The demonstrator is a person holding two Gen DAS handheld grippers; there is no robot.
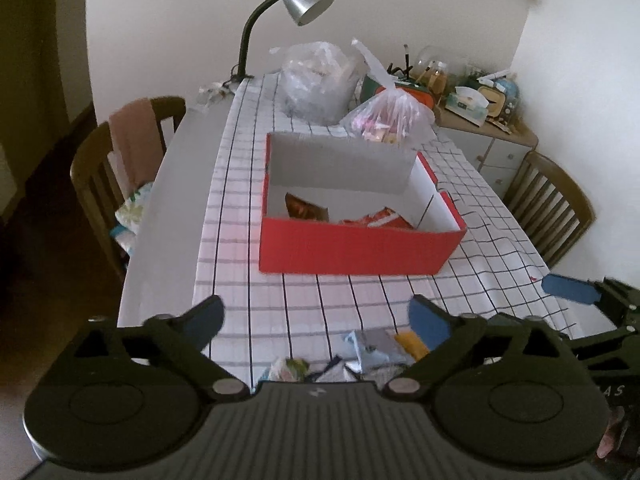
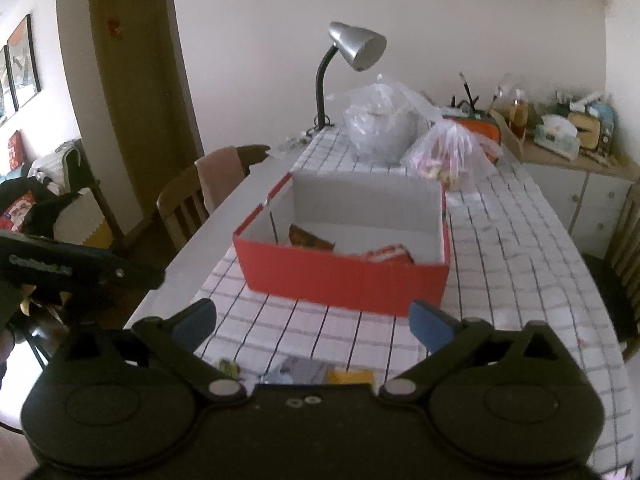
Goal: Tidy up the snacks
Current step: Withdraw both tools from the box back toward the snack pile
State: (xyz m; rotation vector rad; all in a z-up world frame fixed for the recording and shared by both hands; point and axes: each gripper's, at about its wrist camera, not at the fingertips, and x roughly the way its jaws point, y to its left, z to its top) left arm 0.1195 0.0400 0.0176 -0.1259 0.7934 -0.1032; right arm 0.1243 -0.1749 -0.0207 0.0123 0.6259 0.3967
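The red box (image 1: 352, 246) sits mid-frame on the checked cloth of the bench (image 1: 492, 240), its lid flap propped up behind, presumably so packets can drop straight in; a few snack packets (image 1: 308, 210) already lie inside. More loose snacks (image 1: 372, 350) wait at the bottom centre, just under the left hand-held gripper (image 1: 318, 316), whose jaws stand wide apart with nothing between them. The right hand-held gripper (image 2: 314, 318) is likewise spread and empty, apparently ready for the next packet.
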